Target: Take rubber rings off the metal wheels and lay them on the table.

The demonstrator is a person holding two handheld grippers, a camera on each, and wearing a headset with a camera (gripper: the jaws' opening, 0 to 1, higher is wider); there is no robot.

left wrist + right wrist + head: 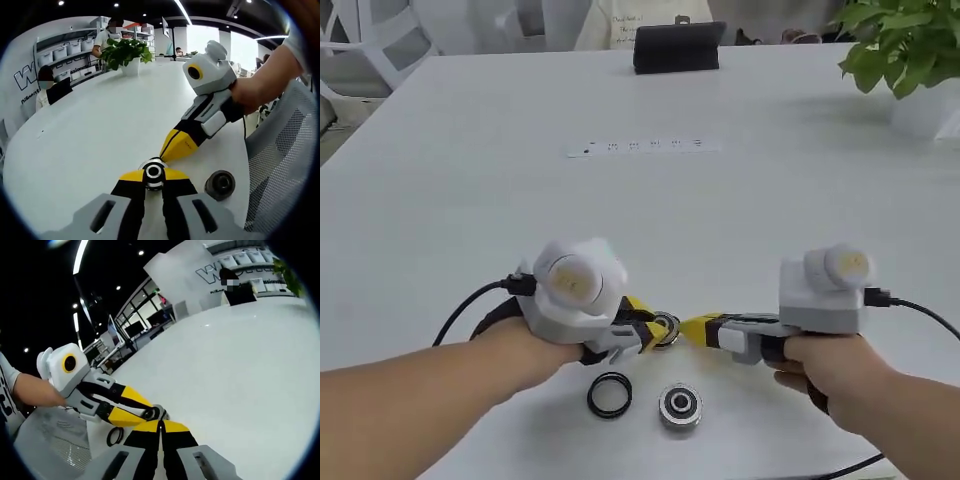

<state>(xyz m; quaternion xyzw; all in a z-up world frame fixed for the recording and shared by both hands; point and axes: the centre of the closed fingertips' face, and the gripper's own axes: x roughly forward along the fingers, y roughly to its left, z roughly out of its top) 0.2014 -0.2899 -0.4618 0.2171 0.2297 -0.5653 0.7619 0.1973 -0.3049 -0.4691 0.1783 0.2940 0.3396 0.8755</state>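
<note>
Head view: my left gripper (pixel 655 330) is clenched on a metal wheel (pixel 666 329) just above the surface (pixel 720 200); my right gripper (pixel 692 328) meets it from the other side. One rubber ring (pixel 609 394) lies free beside a second wheel (pixel 679 406). Left gripper view: the metal wheel sits between my yellow tips. Right gripper view: my jaws are pressed together at the wheel's rim; whether they pinch its ring, I cannot tell. I should hold the wheel firm and peel sideways, slowly.

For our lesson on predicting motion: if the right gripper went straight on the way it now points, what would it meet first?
Most likely the metal wheel clamped in the left gripper, just beyond the right gripper's shut tips; depth is unclear, so it may graze past.
</note>
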